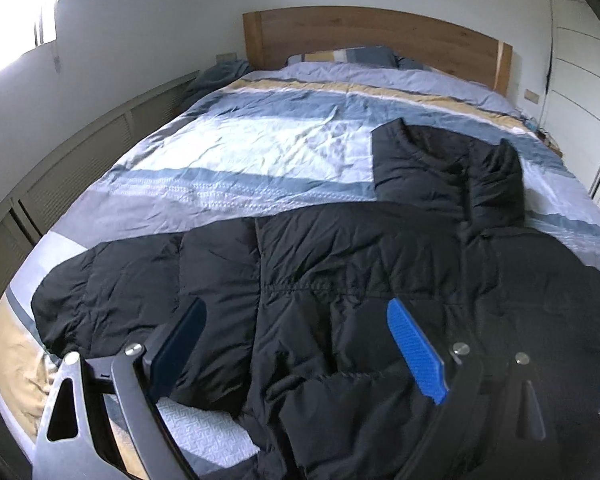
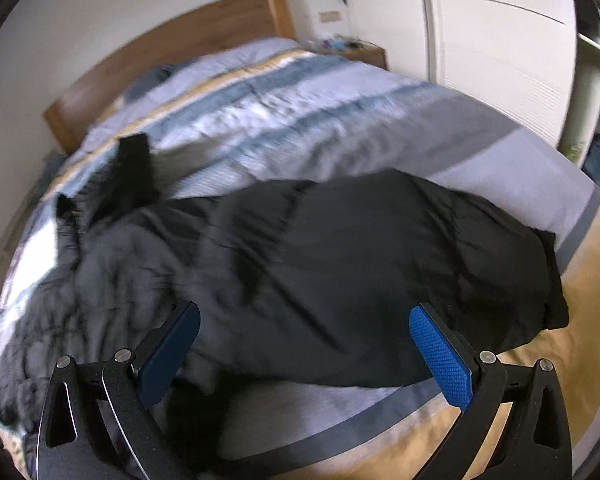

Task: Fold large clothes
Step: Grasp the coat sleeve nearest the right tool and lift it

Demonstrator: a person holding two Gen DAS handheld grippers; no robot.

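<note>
A black puffer jacket (image 1: pixel 340 280) lay spread across the foot of the bed (image 1: pixel 240 152), hood toward the wooden headboard (image 1: pixel 380 36). The left gripper (image 1: pixel 296 320) hung just above it with its blue pads spread wide, holding nothing; the right gripper (image 2: pixel 304 324) was likewise agape (that view was motion-blurred). A good fold probably called for pinching a sleeve edge through all its layers. No brand or writing could be read.
</note>
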